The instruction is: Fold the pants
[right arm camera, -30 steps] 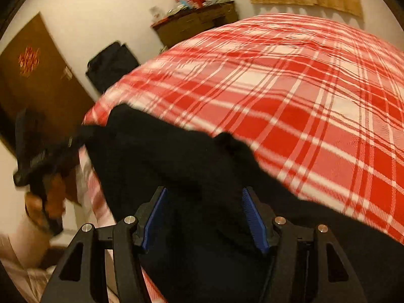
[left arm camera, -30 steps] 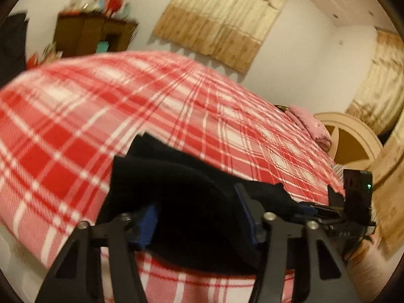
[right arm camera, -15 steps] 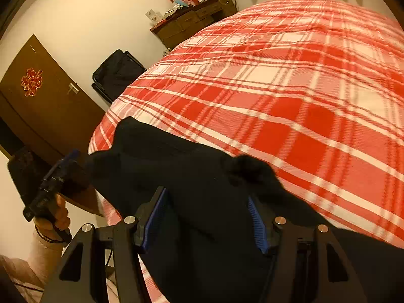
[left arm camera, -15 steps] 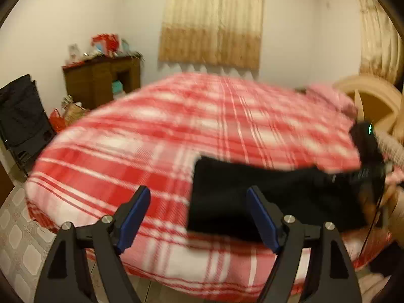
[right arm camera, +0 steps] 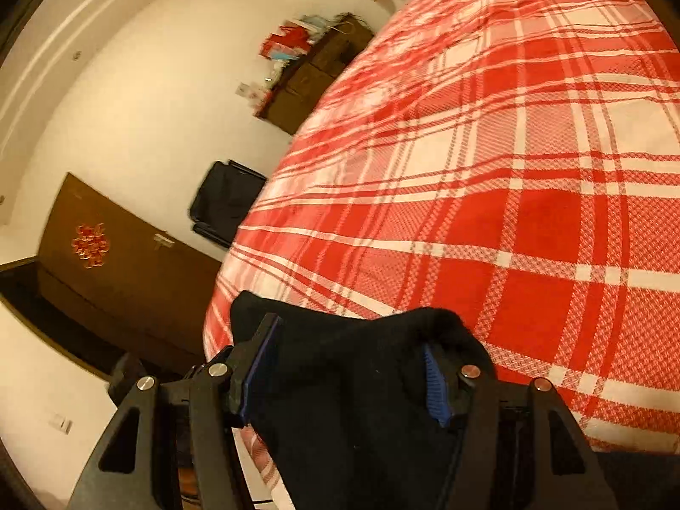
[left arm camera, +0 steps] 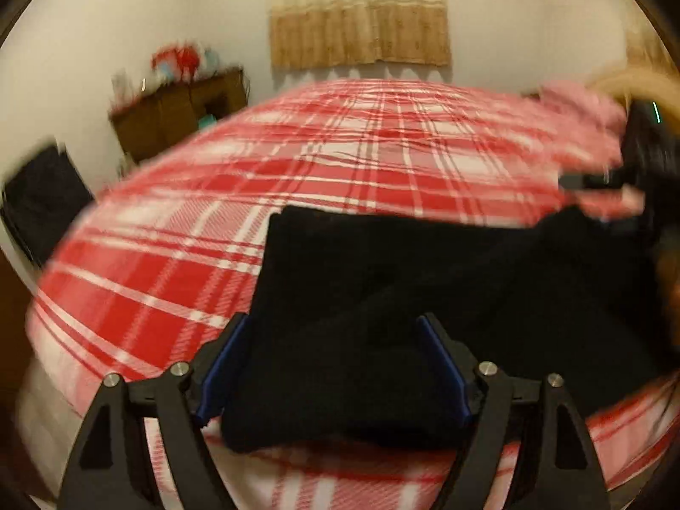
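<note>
White walls, curtained window (warm light).

**Soft cloth, hard plastic, shiny screws**

The pants are black cloth, soft and matt. The bedspread is woven cloth in red and white checks, a bit rough. The left gripper is matt black plastic with blue ribbed pads and shiny metal screws. The cabinet and door look like dark wood.

Black pants bunched on bed edge
</note>
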`<action>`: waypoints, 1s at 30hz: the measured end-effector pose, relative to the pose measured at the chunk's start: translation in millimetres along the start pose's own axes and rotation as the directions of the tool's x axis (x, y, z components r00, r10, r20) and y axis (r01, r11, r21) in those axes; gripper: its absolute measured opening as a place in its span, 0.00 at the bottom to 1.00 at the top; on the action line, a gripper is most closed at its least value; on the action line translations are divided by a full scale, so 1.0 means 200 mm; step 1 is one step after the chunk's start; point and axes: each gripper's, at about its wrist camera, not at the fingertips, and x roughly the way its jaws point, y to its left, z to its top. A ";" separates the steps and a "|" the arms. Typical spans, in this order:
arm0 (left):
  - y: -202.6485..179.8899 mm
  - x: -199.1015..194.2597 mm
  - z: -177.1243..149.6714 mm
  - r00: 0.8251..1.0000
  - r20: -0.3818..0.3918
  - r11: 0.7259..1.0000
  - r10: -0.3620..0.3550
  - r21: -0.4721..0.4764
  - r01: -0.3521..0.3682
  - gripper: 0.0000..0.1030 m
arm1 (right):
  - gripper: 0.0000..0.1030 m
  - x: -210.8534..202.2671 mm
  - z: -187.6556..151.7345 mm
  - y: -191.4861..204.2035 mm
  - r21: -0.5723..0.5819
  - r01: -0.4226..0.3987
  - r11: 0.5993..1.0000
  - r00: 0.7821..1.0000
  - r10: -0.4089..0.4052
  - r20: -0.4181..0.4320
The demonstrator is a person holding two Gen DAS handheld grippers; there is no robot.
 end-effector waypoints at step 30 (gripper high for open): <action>0.10 0.29 0.28 0.988 -0.155 1.000 -0.015 0.022 0.019 0.75 | 0.21 -0.01 -0.67 0.43 -0.664 0.311 0.680 0.878 -0.473 -0.073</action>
